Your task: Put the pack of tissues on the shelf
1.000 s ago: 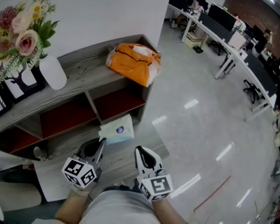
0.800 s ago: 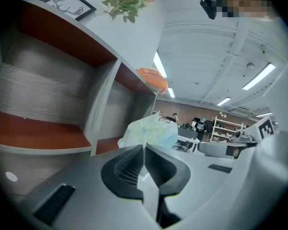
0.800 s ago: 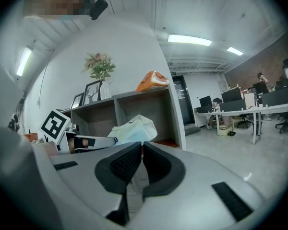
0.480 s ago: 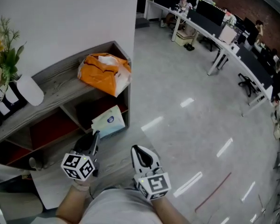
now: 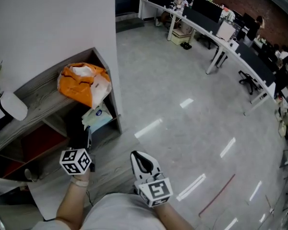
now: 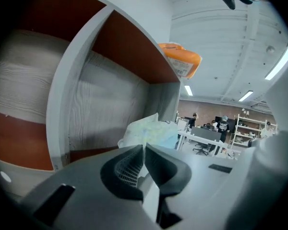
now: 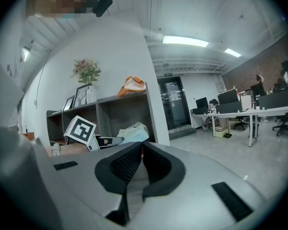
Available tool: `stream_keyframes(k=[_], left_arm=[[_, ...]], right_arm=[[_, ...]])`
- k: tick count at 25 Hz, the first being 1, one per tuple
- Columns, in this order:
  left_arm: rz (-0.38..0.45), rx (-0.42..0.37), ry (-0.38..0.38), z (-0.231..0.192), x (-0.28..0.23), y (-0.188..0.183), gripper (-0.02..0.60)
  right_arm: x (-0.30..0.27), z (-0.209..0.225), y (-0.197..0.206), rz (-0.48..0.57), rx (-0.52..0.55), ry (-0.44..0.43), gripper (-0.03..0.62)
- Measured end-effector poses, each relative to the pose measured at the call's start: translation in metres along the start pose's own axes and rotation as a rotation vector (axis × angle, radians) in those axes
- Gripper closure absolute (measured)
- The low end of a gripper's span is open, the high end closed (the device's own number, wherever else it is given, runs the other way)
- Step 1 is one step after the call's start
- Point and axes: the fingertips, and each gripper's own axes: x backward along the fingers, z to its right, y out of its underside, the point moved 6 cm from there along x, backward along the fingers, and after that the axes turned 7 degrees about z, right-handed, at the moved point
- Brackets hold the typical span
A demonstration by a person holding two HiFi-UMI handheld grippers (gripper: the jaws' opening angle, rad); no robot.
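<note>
The pack of tissues (image 5: 97, 116), pale blue and white, hangs at the mouth of the shelf's right-hand compartment, just under the top board. My left gripper (image 5: 88, 132) is shut on its near edge. In the left gripper view the pack (image 6: 151, 131) rises straight beyond the closed jaws (image 6: 144, 147), with the compartment's grey wall behind it. My right gripper (image 5: 136, 154) hangs shut and empty over the floor, to the right of the left one. The right gripper view shows its jaws (image 7: 141, 145) closed, the pack (image 7: 133, 130) and the left gripper's marker cube (image 7: 81, 128).
The grey wooden shelf (image 5: 38, 97) has red back panels and an upright divider (image 6: 72, 80). An orange bag (image 5: 84, 83) lies on its top at the right end, a white vase (image 5: 12, 105) further left. Grey floor stretches right towards office desks (image 5: 216, 28).
My left gripper has carried the pack forward and to the left, from open floor up to the shelf's right compartment. The right gripper kept its place beside it, still shut.
</note>
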Motion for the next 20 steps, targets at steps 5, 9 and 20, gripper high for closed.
stream_keyframes(k=[5,9,20], left_arm=[[-0.037,-0.023,-0.053,-0.004,-0.022,0.014,0.560],[-0.051,-0.043,-0.090,-0.005,-0.032,0.020,0.558],[-0.084,-0.066,-0.109,-0.010,-0.046,0.036,0.495]], right_arm=[[0.002,0.019,-0.002,0.011,-0.006,0.017,0.569],[0.006,0.031,-0.005,-0.021,-0.007,0.040,0.569],[0.004,0.040,0.006,-0.041,-0.023,0.028,0.569]])
